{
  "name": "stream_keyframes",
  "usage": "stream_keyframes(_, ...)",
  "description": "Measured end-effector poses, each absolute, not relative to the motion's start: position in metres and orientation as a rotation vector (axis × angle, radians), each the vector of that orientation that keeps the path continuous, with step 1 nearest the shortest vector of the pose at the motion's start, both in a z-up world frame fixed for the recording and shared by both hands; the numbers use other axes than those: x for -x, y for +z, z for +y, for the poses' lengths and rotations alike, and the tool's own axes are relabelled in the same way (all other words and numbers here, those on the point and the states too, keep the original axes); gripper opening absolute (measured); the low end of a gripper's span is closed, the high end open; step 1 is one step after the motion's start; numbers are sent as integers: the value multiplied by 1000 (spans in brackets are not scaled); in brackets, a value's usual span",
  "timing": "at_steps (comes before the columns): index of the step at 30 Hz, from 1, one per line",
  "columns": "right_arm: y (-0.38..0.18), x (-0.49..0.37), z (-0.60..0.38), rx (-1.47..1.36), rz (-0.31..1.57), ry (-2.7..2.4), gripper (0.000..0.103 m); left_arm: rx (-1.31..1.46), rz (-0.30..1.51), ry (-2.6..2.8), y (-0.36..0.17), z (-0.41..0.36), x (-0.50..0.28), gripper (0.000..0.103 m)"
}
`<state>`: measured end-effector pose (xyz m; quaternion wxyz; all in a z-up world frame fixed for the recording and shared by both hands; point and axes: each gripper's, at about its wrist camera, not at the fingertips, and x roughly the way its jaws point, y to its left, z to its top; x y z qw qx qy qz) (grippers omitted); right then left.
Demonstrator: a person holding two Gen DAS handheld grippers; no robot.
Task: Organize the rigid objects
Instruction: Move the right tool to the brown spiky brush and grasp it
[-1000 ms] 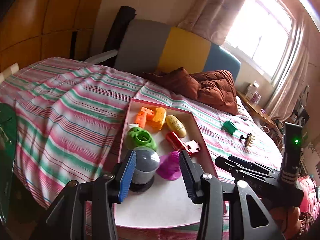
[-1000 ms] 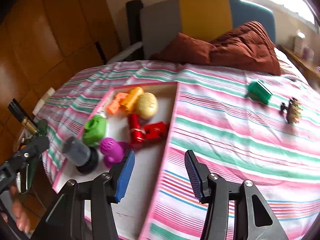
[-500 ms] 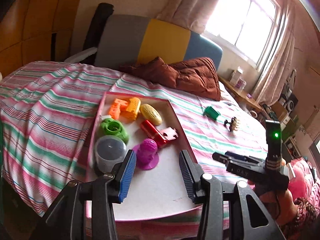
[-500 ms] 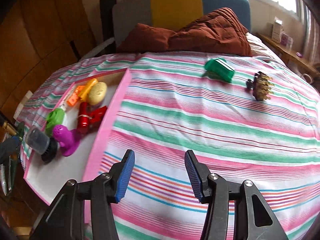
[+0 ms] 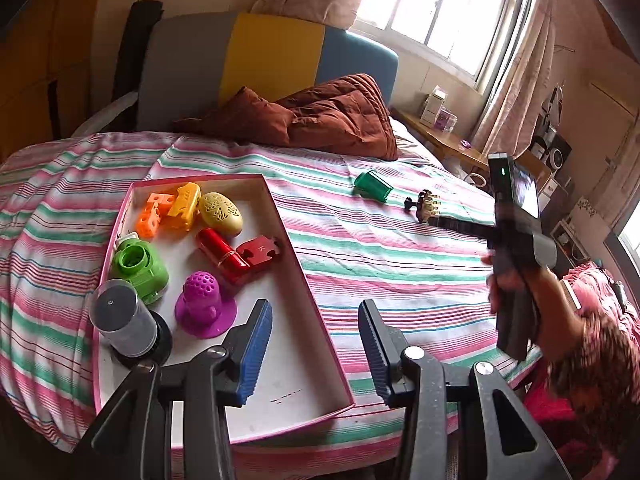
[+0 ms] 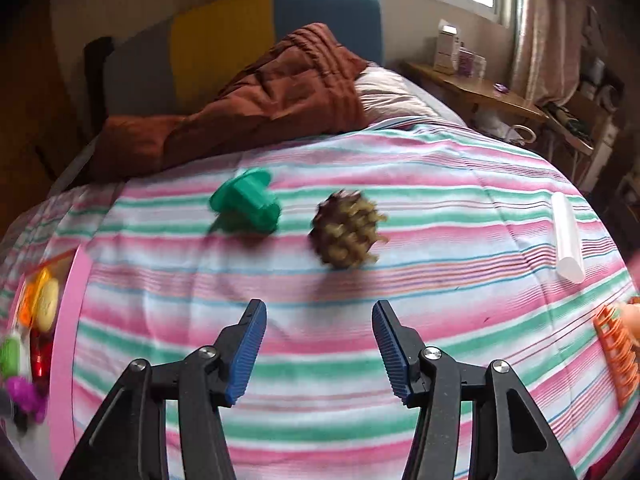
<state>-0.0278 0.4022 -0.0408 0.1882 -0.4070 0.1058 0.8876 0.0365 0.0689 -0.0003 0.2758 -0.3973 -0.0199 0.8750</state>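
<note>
Our right tongs [image 6: 318, 350] hung spread and empty over the striped bed [image 6: 400, 360], near the spiky brown toy [image 6: 346, 230]; a green piece [image 6: 246, 202] lay just left. We judged a straight, centred descent best. Left tongs [image 5: 316, 354] were spread over the pink tray [image 5: 308, 280].

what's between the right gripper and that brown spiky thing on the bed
Nothing visible. The open right gripper faces the brown spiky piece across bare striped bedspread; the green piece lies off to its left.
</note>
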Motion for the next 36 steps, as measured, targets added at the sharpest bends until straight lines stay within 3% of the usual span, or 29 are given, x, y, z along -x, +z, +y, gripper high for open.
stream_keyframes(5,-24,70,441,1100,389,2413,57,1096,-83,2354,-3,65,-38,45)
stream_keyframes(10,-27,109,446,1165,367,2352,56,1108,-94,2368,-4,62,-36,45)
stream_keyframes(13,-37,118,450,1229,360,2329,44,1111,-90,2373,-4,61,-35,45)
stream_keyframes(16,-40,108,461,1231,451,2346,37,1106,-92,2374,-3,62,-34,45)
stream_keyframes(27,-45,19,524,1062,822,2337,36,1101,-56,2341,-6,77,-36,45)
stream_keyframes(36,-45,-17,514,1046,674,2427,40,1110,-32,2320,-7,88,-39,45)
